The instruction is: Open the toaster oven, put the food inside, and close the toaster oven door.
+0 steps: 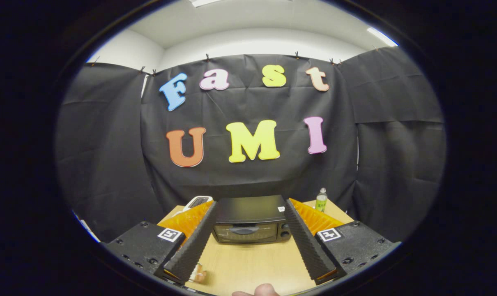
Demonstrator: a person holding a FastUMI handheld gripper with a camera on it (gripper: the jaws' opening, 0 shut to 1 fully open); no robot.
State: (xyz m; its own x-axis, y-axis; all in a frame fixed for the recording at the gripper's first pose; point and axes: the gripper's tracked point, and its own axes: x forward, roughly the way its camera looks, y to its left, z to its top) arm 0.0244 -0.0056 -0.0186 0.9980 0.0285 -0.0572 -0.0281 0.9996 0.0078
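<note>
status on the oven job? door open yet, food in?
Done: nothing yet. The oven sits on the table beyond the fingers, door shut. In hand: nothing; the gripper is open and empty, aimed at the oven. A small item lies by the near end of one finger, possibly the food, too small to tell. Left: open the door, load the food, close it.

One toaster oven (250, 222), door shut, on one wooden table (248, 267). One gripper (250, 205) with two fingers (195, 242), spread wide with nothing between them; each finger block carries one square marker (169, 234), two in all. One clear bottle (321, 200) with a green label beside the oven. One white device (198, 202) behind the oven's other corner. One small piece of food (200, 276) on the table near one finger. One fingertip of a person (265, 290) at the near table edge
</note>
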